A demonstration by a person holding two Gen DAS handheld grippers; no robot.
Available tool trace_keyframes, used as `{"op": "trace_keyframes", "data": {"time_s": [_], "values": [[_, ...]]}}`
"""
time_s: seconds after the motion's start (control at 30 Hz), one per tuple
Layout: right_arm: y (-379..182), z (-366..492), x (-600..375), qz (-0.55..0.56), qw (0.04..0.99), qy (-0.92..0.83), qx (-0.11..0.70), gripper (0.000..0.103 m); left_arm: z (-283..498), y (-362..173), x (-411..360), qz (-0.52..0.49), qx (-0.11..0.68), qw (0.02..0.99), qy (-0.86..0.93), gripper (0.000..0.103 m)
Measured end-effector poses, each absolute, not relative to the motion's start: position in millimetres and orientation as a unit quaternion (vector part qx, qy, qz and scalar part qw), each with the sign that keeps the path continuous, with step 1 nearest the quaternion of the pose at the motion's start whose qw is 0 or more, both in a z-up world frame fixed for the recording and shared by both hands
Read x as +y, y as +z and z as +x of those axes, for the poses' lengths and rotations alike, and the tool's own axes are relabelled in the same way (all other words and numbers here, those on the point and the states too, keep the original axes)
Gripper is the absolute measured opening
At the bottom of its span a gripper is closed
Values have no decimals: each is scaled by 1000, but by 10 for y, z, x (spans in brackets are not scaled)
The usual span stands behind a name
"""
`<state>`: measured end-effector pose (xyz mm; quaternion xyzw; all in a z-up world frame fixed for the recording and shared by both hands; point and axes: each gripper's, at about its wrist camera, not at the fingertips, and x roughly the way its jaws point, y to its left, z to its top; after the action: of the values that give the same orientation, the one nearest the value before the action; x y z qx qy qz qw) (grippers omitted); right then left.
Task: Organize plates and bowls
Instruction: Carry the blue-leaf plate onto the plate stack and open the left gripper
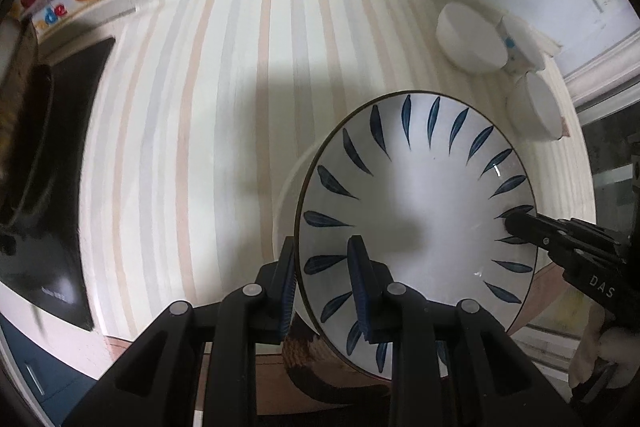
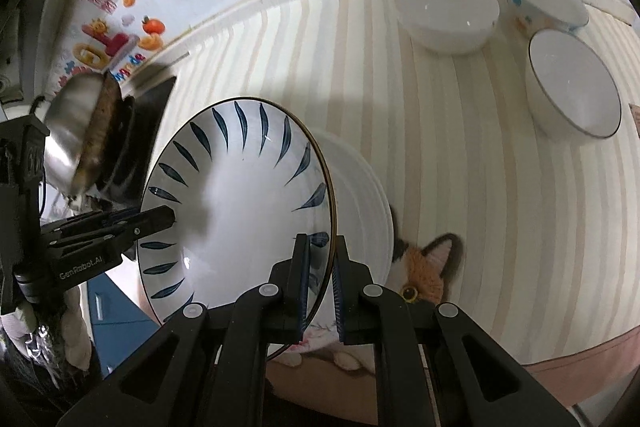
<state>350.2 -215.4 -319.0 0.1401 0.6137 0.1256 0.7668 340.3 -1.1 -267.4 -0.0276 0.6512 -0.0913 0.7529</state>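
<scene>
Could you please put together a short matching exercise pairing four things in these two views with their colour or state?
Things:
1. leaf-pattern plate
2. plain white bowl
3. dark-rimmed bowl
4. steel pot

Descriptions:
A. sits on the striped cloth, all white, no rim line
B. shiny metal, beside the black cooktop at the left
C. held at opposite rim edges by the left tongs and the right tongs
D. white with a thin dark line round its rim, nearest the right edge

Pairs: 1-C, 2-A, 3-D, 4-B
</scene>
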Motion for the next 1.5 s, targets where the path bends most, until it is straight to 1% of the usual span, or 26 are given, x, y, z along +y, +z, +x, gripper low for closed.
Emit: {"op": "trace_keyframes", "data": {"time_s": [0.27,0.5,0.8,0.93,1.1,1.4,1.5], "values": [[-3583,3468,-2153,130,754,123,632,12,3433,-3034,-64,-18,674,734,-78,22],[-3759,3485,-2137,126,744,125,644,12,3491,-3147,-153,-9,684,726,-74,22],[-3801,3525,-2158,135,739,122,648,12,3491,-3216,-245,-4,685,726,-64,23],[-3800,3558,-2184,140,732,123,655,14,3476,-3229,-230,-11,689,722,-61,23],[-3787,3592,-2246,156,721,121,664,15,3466,-3242,-224,-11,687,724,-50,23],[-3697,3595,-2291,146,720,126,667,15,3404,-3227,-135,-24,687,725,-39,23],[-3632,3574,-2289,139,726,124,662,15,3363,-3143,-85,-30,684,728,-39,23]]}}
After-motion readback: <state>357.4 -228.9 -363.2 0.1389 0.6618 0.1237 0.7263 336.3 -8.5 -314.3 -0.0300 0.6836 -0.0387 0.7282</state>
